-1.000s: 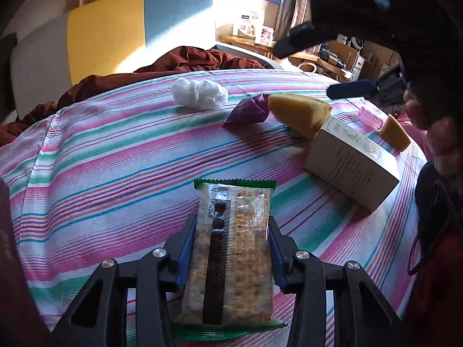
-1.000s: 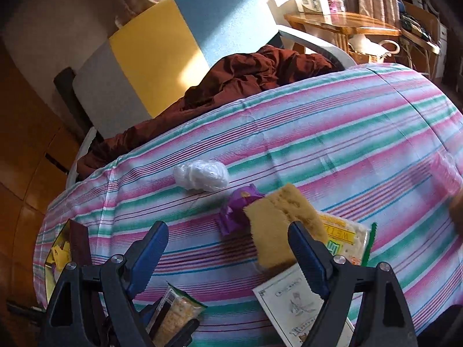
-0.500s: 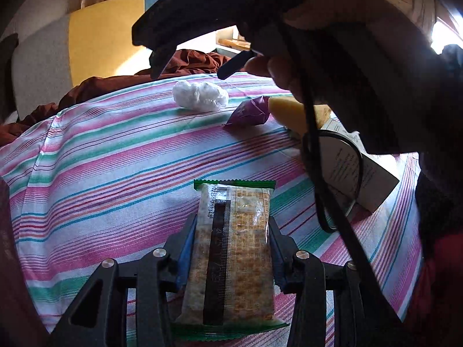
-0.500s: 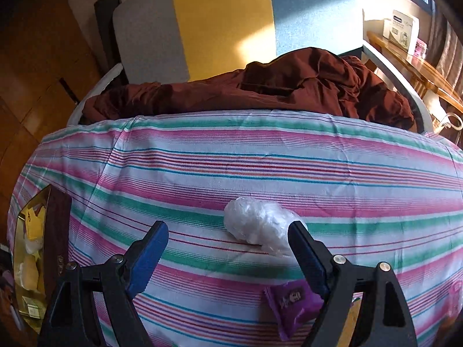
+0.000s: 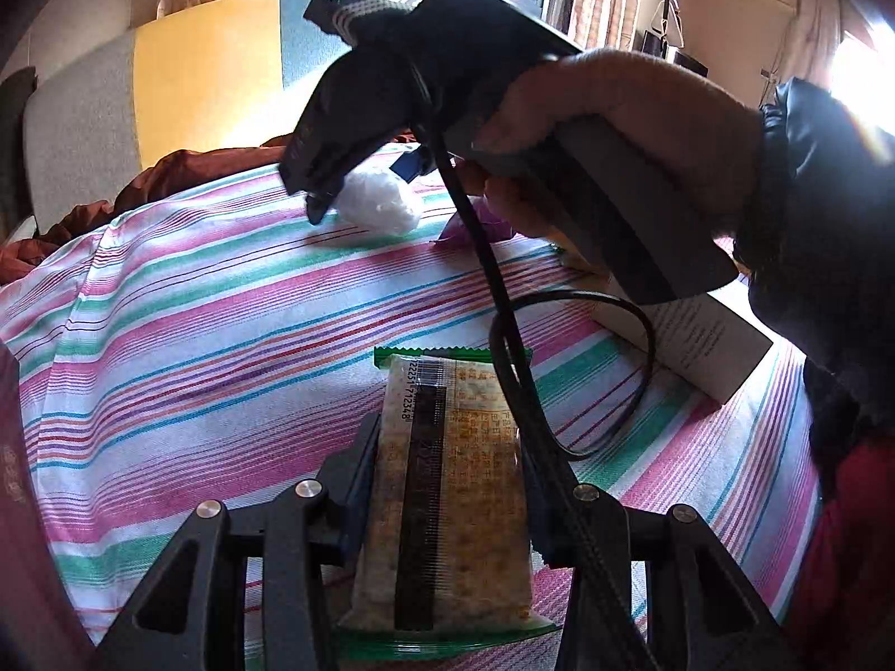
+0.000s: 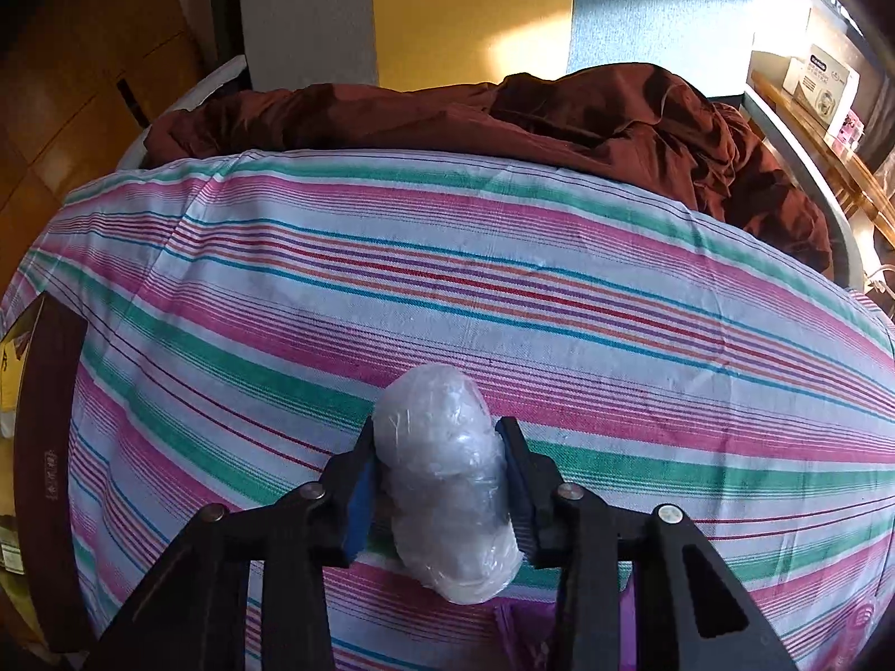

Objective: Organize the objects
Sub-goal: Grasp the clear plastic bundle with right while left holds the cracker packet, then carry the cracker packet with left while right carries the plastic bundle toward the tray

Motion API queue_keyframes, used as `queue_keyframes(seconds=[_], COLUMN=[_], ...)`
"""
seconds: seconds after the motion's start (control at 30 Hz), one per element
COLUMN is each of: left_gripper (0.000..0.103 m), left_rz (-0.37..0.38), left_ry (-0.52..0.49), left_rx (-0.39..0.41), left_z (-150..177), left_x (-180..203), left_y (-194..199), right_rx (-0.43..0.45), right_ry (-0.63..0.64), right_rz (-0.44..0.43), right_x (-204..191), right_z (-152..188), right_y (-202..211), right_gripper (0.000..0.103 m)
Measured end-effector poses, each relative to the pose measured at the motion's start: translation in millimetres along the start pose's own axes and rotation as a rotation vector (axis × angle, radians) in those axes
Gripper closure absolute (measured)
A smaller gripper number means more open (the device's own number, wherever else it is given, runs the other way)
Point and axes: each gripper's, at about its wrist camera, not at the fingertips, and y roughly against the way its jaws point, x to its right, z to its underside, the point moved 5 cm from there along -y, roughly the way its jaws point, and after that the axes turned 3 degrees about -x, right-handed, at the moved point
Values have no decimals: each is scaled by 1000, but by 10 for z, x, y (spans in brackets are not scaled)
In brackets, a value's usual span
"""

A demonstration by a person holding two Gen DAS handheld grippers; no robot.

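While the left gripper point(image 5: 447, 481) clamped a green-edged cracker packet point(image 5: 444, 495) by its long sides, pads pressed flat against the wrapper, the right gripper point(image 6: 439, 481) had just been closing, and its blue-padded jaws now squeezed a white plastic-wrapped bundle point(image 6: 444, 481) between them. That bundle lay on the striped cloth point(image 6: 503, 291), its far end poking out past the fingertips toward a rumpled brown fabric point(image 6: 587, 117) heaped at the cloth's far edge. From the left wrist view, the same bundle point(image 5: 377, 204) showed as a white lump far beyond the cracker packet, with the right gripper point(image 5: 341, 190) bearing down on it and a hand point(image 5: 609, 128) wrapped round that tool's grey handle. A black cable point(image 5: 503, 335) hung from the tool and looped just above the packet's right corner. Right of the bundle, a purple wrapper point(image 5: 475, 226) peeked out beside the cable; the right wrist view caught it point(image 6: 531, 626) under the gripper, nearer than the bundle. A white carton point(image 5: 699, 341) sat on the cloth to the right of the cracker packet, partly hidden by the handle. Left of the bundle, at the cloth's near-left edge, a dark-rimmed box point(image 6: 39, 447) stood, its contents unclear. Behind the brown fabric rose a grey, yellow and blue chair back point(image 6: 475, 5).
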Motion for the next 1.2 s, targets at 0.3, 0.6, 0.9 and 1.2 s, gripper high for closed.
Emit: queue_keyframes(seconds=[0.3, 0.6, 0.9, 1.2], left_gripper=[58, 59, 59, 59], left_rz=[-1, -9, -10, -36], left_ry=[0, 37, 56, 75], left_rx=[0, -5, -2, 1], left_z=[-9, 34, 179, 231], left_x=[-15, -95, -139, -159], left_y=[-15, 56, 178, 275], right_rx=[-79, -179, -180, -132], right_ry=[106, 137, 52, -7], right_rz=[-88, -147, -119, -177], right_x=[-438, -697, -603, -399], right_z=[187, 648, 1084, 1157], right_y=[69, 267, 491, 568], right_gripper=[65, 65, 65, 65])
